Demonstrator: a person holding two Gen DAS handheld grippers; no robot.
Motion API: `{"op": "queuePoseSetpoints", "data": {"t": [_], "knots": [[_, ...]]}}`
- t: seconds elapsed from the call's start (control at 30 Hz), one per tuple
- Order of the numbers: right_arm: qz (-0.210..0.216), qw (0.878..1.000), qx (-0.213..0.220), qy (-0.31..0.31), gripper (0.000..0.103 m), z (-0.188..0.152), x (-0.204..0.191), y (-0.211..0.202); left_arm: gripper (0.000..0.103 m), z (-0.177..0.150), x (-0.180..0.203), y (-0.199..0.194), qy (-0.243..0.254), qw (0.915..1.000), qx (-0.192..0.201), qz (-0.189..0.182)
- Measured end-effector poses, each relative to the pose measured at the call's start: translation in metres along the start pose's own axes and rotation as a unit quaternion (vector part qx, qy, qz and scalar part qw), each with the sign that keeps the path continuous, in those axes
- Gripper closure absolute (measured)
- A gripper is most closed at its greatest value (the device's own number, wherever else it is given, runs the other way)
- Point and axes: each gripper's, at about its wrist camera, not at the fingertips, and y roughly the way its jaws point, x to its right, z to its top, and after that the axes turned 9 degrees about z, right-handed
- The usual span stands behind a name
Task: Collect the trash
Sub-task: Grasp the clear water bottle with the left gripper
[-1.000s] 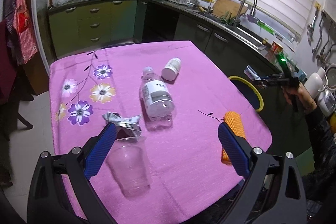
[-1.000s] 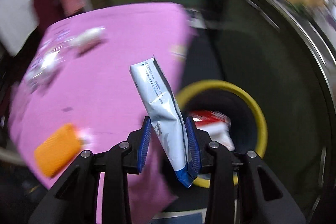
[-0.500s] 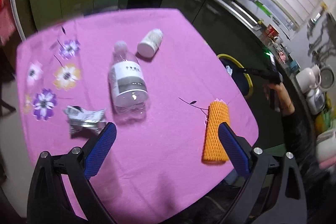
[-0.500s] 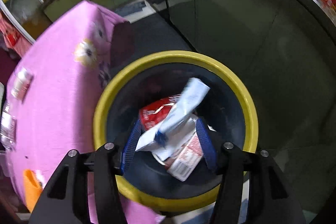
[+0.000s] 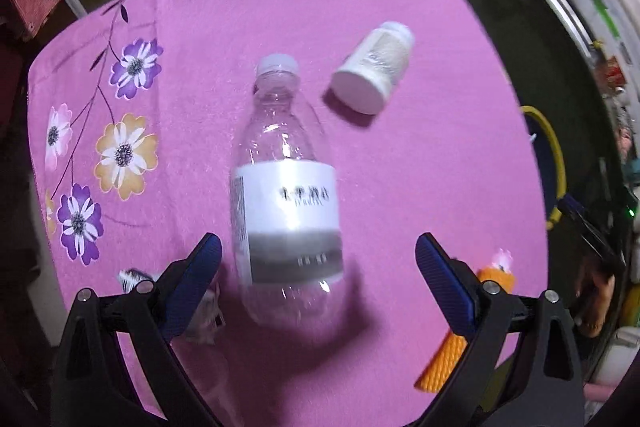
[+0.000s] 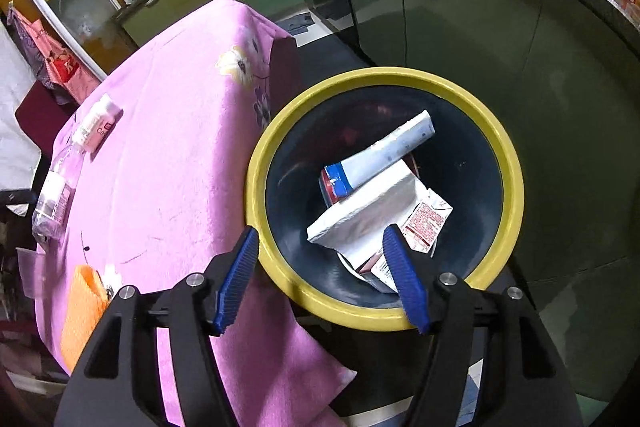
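Partway through, by my read. Right gripper point(image 6: 322, 277) hangs over the yellow-rimmed bin point(image 6: 508, 163) at centre-right of the right wrist view, jaws spreading with nothing between them. The blue-and-white tube point(image 6: 384, 155) already lies down in the bin on a silver pouch point(image 6: 364, 215) and a red-printed wrapper point(image 6: 426, 221), so several pieces are in. Left gripper point(image 5: 318, 273) points steeply down at the pink-clothed surface point(image 5: 400, 7), jaws spread wide and empty, straddling the lower end of the clear plastic bottle point(image 5: 286, 187), which lies on its side mid-frame — pads not touching it as far as I can see, no grip yet. Still on the surface: that bottle, the white pill jar point(image 5: 374, 73) on its side just upper right of it, the orange foam net point(image 5: 456, 347) at lower right near the edge, a crumpled foil wrapper point(image 5: 202, 307) at lower left partly hidden behind the left jaw, and a clear cup point(image 6: 28, 273) at the far left edge of the right wrist view. So roughly five items left — bottle looks like the next pick.
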Motion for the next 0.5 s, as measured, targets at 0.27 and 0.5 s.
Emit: {"op": "queuePoseSetpoints", "data": {"t": [0.27, 0.5], "knots": [[0.02, 1.0, -0.005, -0.001, 0.039, -0.004, 0.001, 0.005, 0.011, 0.012, -0.005, 0.032, -0.029, 0.9979, -0.05, 0.029], [0.026, 1.0, -0.004, -0.004, 0.039, -0.004, -0.002, 0.007, 0.036, 0.014, 0.002, 0.044, -0.023, 0.9969, -0.067, 0.035]]}}
